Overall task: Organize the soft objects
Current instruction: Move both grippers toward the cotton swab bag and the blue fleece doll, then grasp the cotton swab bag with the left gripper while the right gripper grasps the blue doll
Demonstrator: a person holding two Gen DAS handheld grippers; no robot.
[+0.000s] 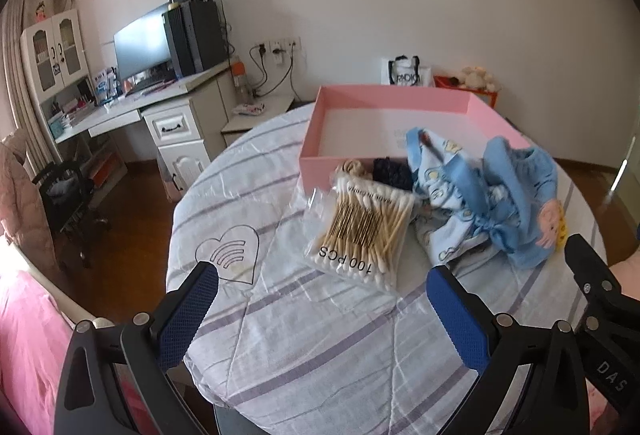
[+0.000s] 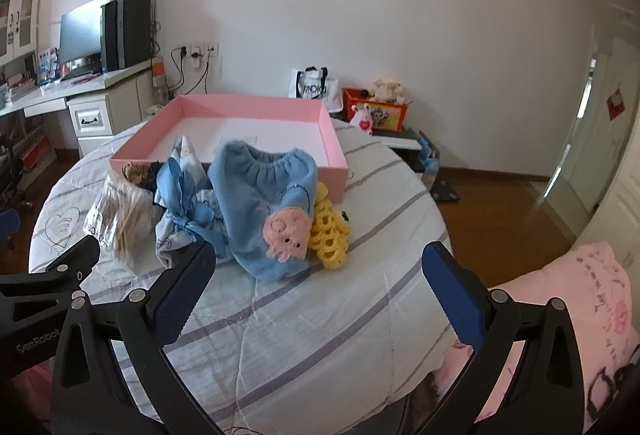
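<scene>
Both grippers empty, jaws spread wide, soft pile ahead on the quilt.
Left gripper (image 1: 322,309) and right gripper (image 2: 318,289) hover short of the pile; blue fleece garment (image 2: 264,211) looks light, floppy, best pinched at a bunched fold; cotton swab bag (image 1: 360,231) likely slippery; pink box (image 2: 256,103) behind, empty.

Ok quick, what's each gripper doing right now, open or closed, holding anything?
Left gripper: open, holding nothing, above the striped quilt.
Right gripper: open, holding nothing.
</scene>
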